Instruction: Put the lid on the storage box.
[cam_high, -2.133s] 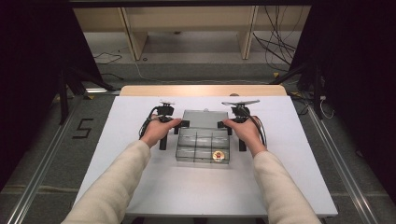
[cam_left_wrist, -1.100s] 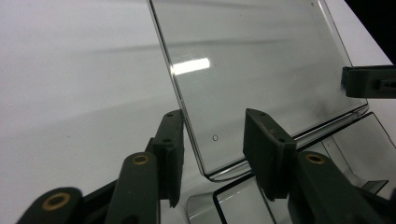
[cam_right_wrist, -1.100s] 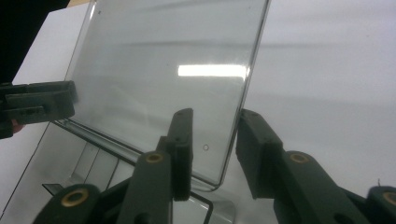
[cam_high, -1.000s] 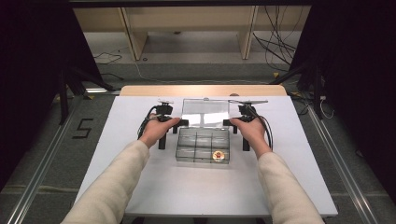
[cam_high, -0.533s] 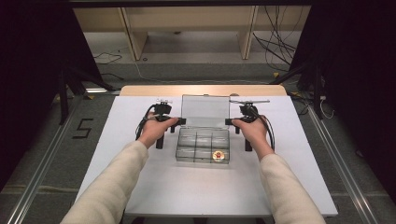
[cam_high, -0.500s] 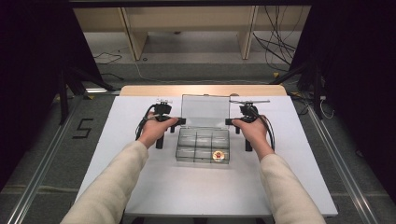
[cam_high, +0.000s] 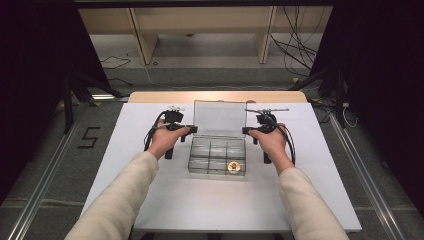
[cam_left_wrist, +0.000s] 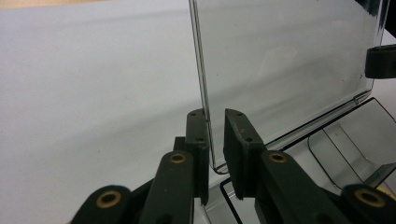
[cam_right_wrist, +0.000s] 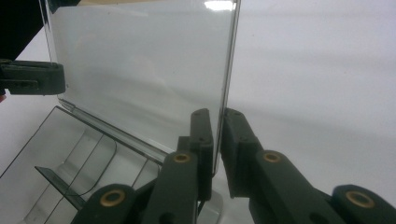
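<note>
White table (cam_high: 220, 200) under both grippers, running on well past the left gripper (cam_high: 189, 129) and the right gripper (cam_high: 246, 131) on every side. Wooden strip (cam_high: 215, 96) along the table's far edge, beyond both tools. Grey floor (cam_high: 200, 65) farther off. Two pale wooden legs (cam_high: 140, 37) stand there, well beyond the tools. Loose cables (cam_high: 295, 45) far beyond the right gripper, trailing over the floor. Black stand (cam_high: 67, 95) out to the left of the left gripper, another black stand (cam_high: 340, 90) out to the right of the right gripper. Floor mark "5" (cam_high: 89, 137) left of the left gripper, off the table. Metal rail (cam_high: 40, 185) on the floor, left of and nearer than the left gripper.
</note>
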